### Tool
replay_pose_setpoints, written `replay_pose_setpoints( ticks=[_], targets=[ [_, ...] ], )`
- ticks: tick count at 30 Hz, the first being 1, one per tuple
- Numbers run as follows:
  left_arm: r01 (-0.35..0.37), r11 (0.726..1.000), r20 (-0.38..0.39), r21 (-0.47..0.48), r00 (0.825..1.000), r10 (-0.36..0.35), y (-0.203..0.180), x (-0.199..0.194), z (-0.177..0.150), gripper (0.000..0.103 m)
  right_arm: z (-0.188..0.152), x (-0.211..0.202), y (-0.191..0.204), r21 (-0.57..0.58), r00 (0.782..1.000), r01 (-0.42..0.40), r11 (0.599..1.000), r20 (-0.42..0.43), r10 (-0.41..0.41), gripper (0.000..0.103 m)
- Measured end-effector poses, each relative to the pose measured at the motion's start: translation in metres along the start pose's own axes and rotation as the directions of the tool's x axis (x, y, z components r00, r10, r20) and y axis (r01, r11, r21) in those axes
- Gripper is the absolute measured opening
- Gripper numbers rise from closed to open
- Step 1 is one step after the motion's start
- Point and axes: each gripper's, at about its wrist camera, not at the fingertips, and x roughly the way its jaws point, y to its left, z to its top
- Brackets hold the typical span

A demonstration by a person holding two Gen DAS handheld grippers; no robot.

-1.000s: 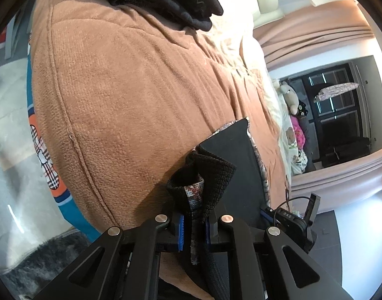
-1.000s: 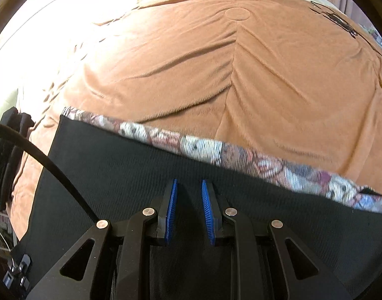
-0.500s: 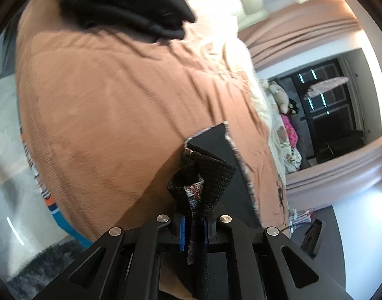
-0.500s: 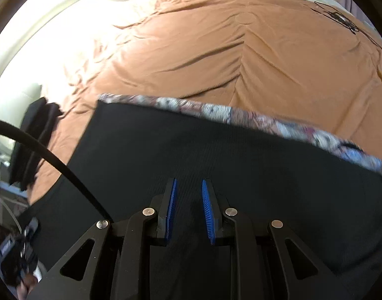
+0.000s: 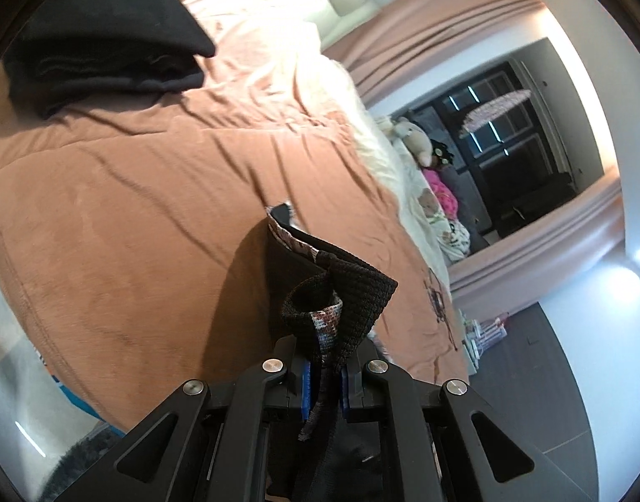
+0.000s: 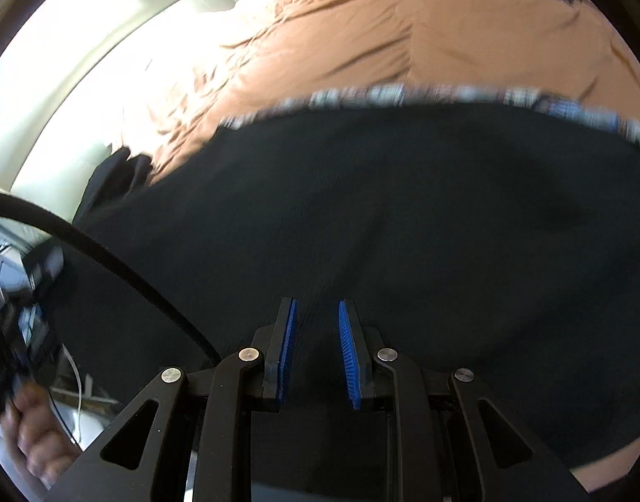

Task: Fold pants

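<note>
**Clerk:** Item one, left wrist view?

**Keeper:** Left gripper (image 5: pixel 324 380), black two-finger frame with blue pads, at lower centre of the frame. Jaws were pressed nearly together, pinching a bunched fold of the black knitted pants with a patterned waistband (image 5: pixel 340 297). A patterned strip hung down between the pads. The rest of the garment ran back from the pinch toward mid-frame, above the rust-orange bedspread (image 5: pixel 131 209).

**Clerk:** Item two, right wrist view?

**Keeper:** Right gripper (image 6: pixel 317 351), same build, at lower centre. Blue pads (image 6: pixel 287 347) stood a small gap apart. The pants (image 6: pixel 361 209) filled the middle of the frame as a broad dark sheet, the blurred patterned edge running across the upper part. Dark cloth showed between and behind the pads; whether they pressed on it could not be told.

**Clerk:** Surroundings?

**Keeper:** Left view: a heap of black clothing (image 5: pixel 102 50) at upper left on the bedspread; a plush toy (image 5: pixel 416 142) at right of centre; pink curtains (image 5: pixel 445 37) at upper right. Right view: a black cable (image 6: pixel 89 247) crossing at left; a blurred hand (image 6: pixel 31 435) at the lower left edge.
</note>
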Motion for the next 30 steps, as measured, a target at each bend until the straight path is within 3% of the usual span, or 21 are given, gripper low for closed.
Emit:
replay_pose_setpoints(
  ticks=[5, 12, 27, 28, 30],
  targets=[
    [0.028, 0.998, -0.018, 0.065, 0.999, -0.027, -0.029, 0.002, -0.002, 0.01, -0.023, 0.005, -0.001, 0.002, 0.998, -0.052, 0.999, -0.019, 0.052, 0.018],
    [0.083, 0.984, -0.051, 0.156, 0.996, -0.076, -0.075, 0.007, -0.014, 0.01, -0.022, -0.016, -0.024, 0.049, 0.993, -0.115, 0.992, -0.03, 0.116, 0.018],
    [0.194, 0.936, -0.18, 0.295, 0.973, -0.145, -0.161, 0.04, -0.057, 0.01, -0.017, -0.171, -0.147, 0.159, 0.972, -0.095, 0.983, 0.229, 0.057, 0.019],
    [0.201, 0.932, -0.19, 0.302, 0.971, -0.148, -0.166, 0.042, -0.061, 0.01, -0.018, -0.18, -0.158, 0.175, 0.969, -0.092, 0.98, 0.244, 0.048, 0.019],
    [0.222, 0.922, -0.22, 0.318, 0.963, -0.156, -0.177, 0.049, -0.074, 0.01, -0.024, -0.191, -0.173, 0.202, 0.964, -0.081, 0.976, 0.266, 0.025, 0.037]
  ],
)
